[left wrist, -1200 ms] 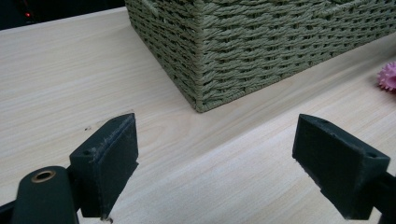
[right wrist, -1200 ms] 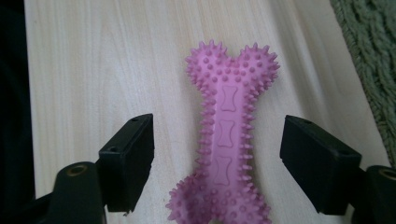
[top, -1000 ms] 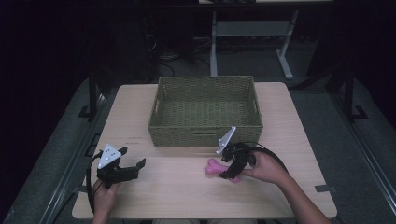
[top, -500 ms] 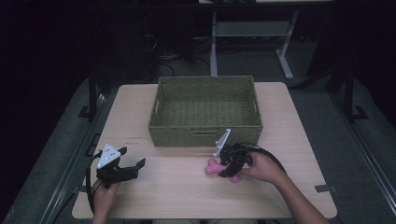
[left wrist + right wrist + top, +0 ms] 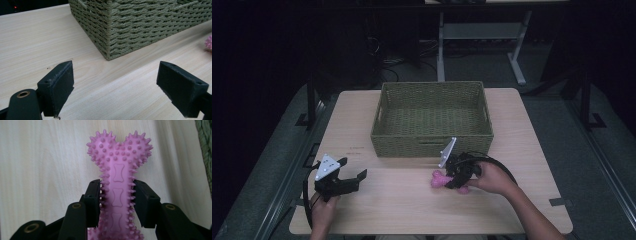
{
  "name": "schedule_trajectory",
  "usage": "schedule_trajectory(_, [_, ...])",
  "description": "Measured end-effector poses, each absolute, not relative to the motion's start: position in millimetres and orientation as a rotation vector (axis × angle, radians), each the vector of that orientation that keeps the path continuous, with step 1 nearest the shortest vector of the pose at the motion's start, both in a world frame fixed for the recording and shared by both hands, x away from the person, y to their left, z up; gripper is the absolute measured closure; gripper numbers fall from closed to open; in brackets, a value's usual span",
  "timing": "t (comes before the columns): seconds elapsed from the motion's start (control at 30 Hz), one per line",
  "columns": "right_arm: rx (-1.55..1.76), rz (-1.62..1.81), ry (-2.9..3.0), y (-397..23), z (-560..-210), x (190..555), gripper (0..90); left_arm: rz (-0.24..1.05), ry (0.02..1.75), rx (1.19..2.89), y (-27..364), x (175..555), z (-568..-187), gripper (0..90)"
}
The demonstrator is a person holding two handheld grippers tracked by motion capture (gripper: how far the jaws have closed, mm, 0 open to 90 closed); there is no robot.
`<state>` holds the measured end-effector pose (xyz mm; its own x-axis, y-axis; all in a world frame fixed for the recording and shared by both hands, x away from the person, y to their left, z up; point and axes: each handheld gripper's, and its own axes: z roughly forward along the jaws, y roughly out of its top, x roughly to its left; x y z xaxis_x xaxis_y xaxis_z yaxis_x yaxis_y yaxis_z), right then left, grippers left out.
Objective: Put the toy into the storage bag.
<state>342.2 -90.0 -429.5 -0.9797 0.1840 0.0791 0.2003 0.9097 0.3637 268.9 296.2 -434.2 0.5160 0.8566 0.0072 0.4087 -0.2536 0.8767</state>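
A pink spiky bone-shaped toy [image 5: 119,167] lies on the wooden table [image 5: 397,200] in front of the basket. My right gripper [image 5: 117,187] is shut on its shaft, one black jaw pressing the spikes on each side. From the high view the toy [image 5: 438,179] pokes out to the left of the right gripper [image 5: 453,178], which a hand holds. My left gripper [image 5: 353,167] rests open near the table's front left, jaws wide apart with nothing between them [image 5: 115,75]. A bit of the pink toy [image 5: 208,42] shows at the far right of the left gripper view.
A green woven basket [image 5: 432,137] stands in the middle of the table, just behind the right gripper; its corner [image 5: 110,37] is close ahead of the left gripper. A metal frame [image 5: 482,30] stands on the floor beyond the table.
The right gripper and the pink toy have shifted slightly to the left. The left gripper has stayed put.
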Motion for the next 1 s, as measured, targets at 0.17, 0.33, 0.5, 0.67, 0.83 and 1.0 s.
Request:
schedule_trajectory(0.17, [-0.274, -0.632, -3.004, -88.1, -419.2, 345.3, 58.4, 0.630, 1.046, 1.860, 296.8, 268.6, -434.0, 13.9])
schedule_trajectory(0.33, [-0.245, -0.647, -2.989, -85.5, -410.5, 346.0, 58.4, 0.631, 1.045, 1.860, 296.8, 268.7, -434.0, 13.9])
schedule_trajectory(0.5, [-0.217, -0.657, -2.982, -83.2, -401.6, 348.0, 58.4, 0.633, 1.047, 1.859, 297.3, 268.7, -433.8, 13.8])
schedule_trajectory(0.67, [-0.206, -0.686, -2.970, -82.9, -392.1, 351.7, 58.4, 0.633, 1.047, 1.860, 297.1, 268.9, -433.9, 13.9])
schedule_trajectory(0.83, [-0.203, -0.707, -2.970, -83.3, -380.0, 356.0, 58.4, 0.635, 1.048, 1.860, 297.4, 269.0, -433.8, 13.9])
schedule_trajectory(1.0, [-0.193, -0.722, -2.981, -83.8, -366.1, 360.9, 58.4, 0.636, 1.050, 1.859, 297.1, 269.2, -433.9, 13.9])
